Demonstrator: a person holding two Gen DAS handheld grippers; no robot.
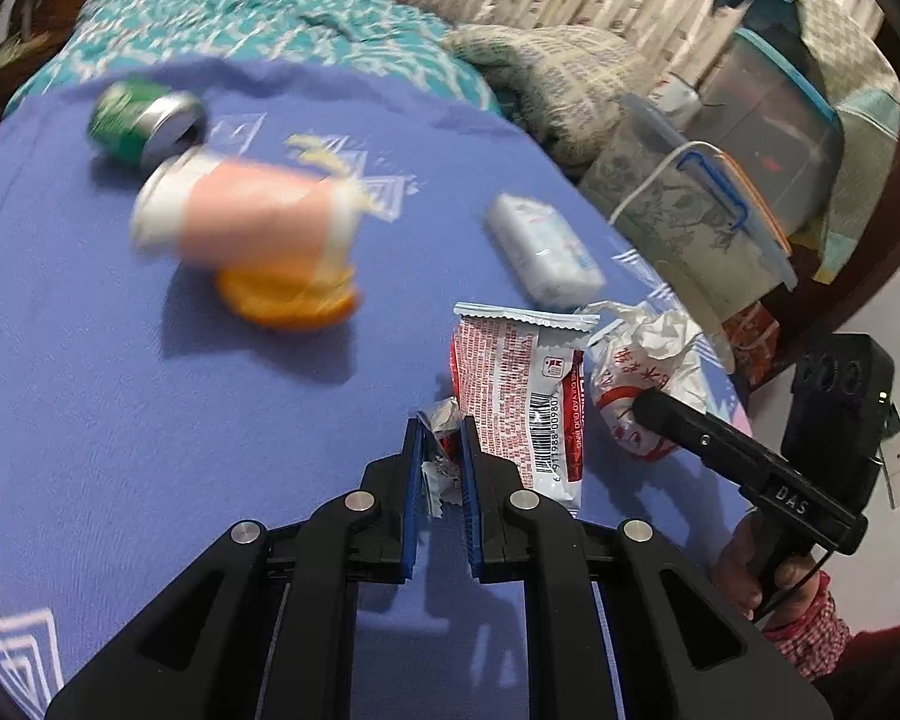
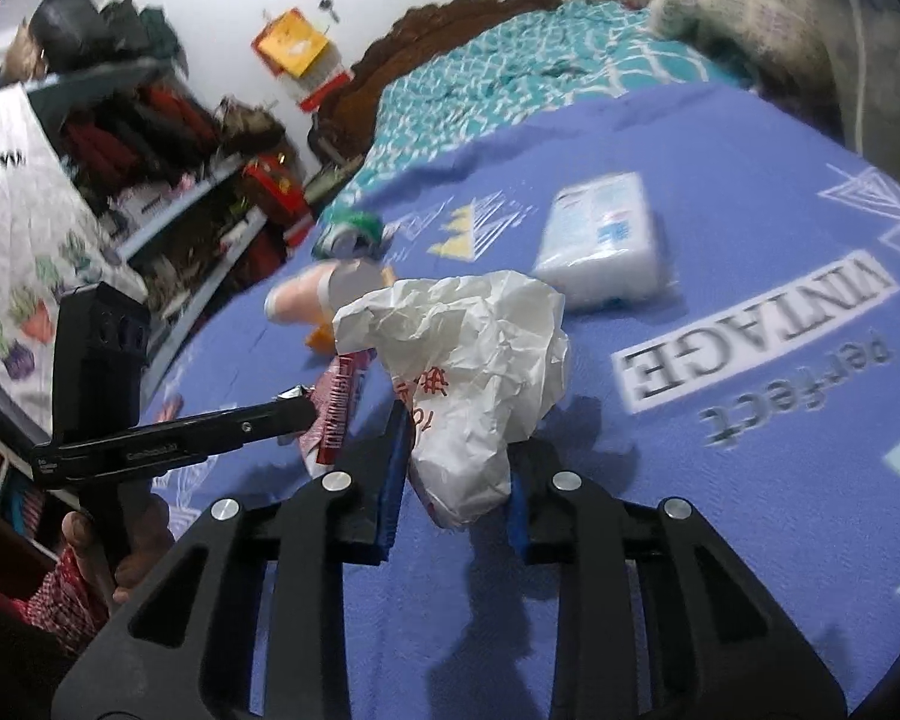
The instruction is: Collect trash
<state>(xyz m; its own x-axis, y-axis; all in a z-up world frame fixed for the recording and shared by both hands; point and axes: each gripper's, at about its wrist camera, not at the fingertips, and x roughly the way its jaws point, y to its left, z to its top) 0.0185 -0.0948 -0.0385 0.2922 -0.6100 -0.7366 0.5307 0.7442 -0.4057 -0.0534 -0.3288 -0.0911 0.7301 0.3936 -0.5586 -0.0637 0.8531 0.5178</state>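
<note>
Left wrist view: the left claw (image 1: 441, 450) is nearly closed, pinching a torn foil scrap (image 1: 441, 432) just left of the red snack wrapper (image 1: 519, 402) on the blue bedspread (image 1: 150, 420). Right wrist view: the right claw (image 2: 459, 468) is partly closed around a crumpled white bag (image 2: 468, 372), beside that wrapper (image 2: 336, 414).

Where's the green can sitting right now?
The green can lies on its side at the far left of the blue bedspread in the left wrist view, just behind the pink cup.
</note>
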